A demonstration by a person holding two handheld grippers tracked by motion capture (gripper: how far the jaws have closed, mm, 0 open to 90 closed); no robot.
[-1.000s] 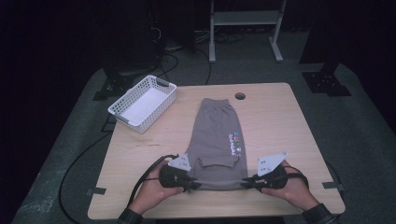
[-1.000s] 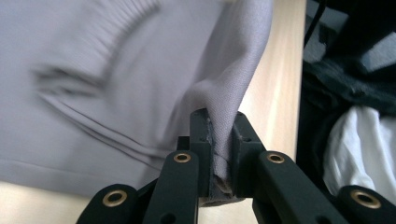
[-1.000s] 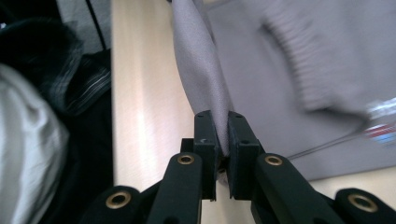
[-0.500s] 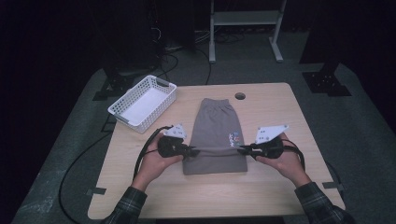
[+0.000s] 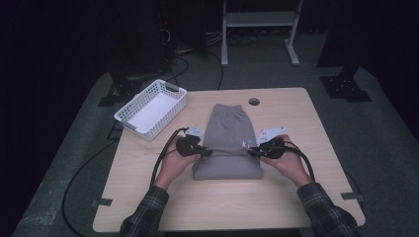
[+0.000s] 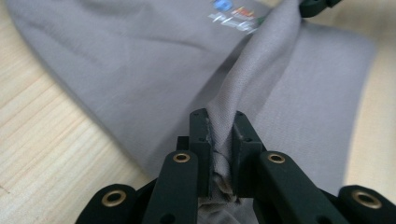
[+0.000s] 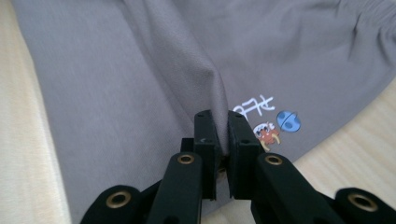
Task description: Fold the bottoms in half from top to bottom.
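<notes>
A pair of grey shorts (image 5: 228, 143) with a small printed logo (image 7: 268, 122) lies in the middle of the wooden table (image 5: 316, 192), waistband at the far end. Its near end is lifted and drawn over the rest. My left gripper (image 5: 206, 152) is shut on the left corner of that lifted edge, with a ridge of grey cloth (image 6: 243, 88) pinched between its jaws. On the opposite corner my right gripper (image 5: 250, 151) is shut on the cloth (image 7: 187, 74) just beside the logo. A taut fold runs between the two grippers.
A white slatted basket (image 5: 151, 109) stands at the table's far left corner. A round cable hole (image 5: 254, 101) lies beyond the waistband. Black cables (image 5: 163, 155) trail from both grippers toward the person's plaid sleeves (image 5: 323, 212). Bare wood shows on both sides of the shorts.
Both grippers have carried the shorts' near hem away from the person toward the waistband, so the cloth now lies doubled and shorter. The hands have moved farther up the table.
</notes>
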